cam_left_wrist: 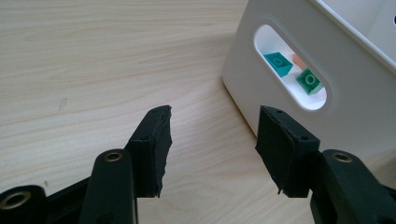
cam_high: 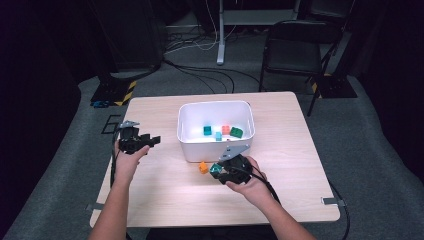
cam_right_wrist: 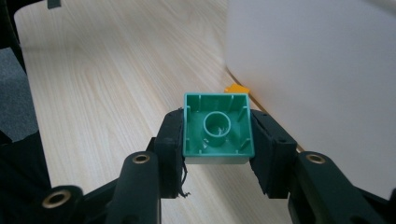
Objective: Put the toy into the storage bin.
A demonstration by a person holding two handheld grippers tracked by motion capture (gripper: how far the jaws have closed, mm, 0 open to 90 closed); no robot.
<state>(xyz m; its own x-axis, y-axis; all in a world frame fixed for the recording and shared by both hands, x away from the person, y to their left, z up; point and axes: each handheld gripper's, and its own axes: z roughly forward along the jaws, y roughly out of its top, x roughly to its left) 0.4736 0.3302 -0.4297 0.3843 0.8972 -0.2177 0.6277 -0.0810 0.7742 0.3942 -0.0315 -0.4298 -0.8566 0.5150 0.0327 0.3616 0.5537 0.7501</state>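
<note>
Clamping a green block [cam_right_wrist: 218, 129] between its two black jaws, the right gripper [cam_high: 220, 171] sits just off the near wall of the white bin [cam_high: 190, 150], on the person's side of it. In the right gripper view the block shows its hollow underside, a round tube in the middle of a square shell, with one pad pressed against each of its flanks. In the high view the same block appears as a small green patch at the gripper's tip, lifted off the table [cam_high: 165, 195]. An orange block [cam_high: 203, 167] lies on the table just beside the bin's near wall, between that wall and the held block; in the right gripper view a corner of it peeks out beyond the green one, at the foot of the bin. Inside the bin lie four more blocks: a teal block [cam_high: 207, 130], a light blue block [cam_high: 218, 136], a red block [cam_high: 226, 130] and a dark green block [cam_high: 236, 132], clustered toward the bin's far right part. The left gripper [cam_high: 150, 141] is held to the left of the bin, its jaws standing well apart with nothing between them, pointed toward the bin's side wall. Through the oval handle slot [cam_left_wrist: 322, 100] in that wall, some of the blocks inside can be seen.
</note>
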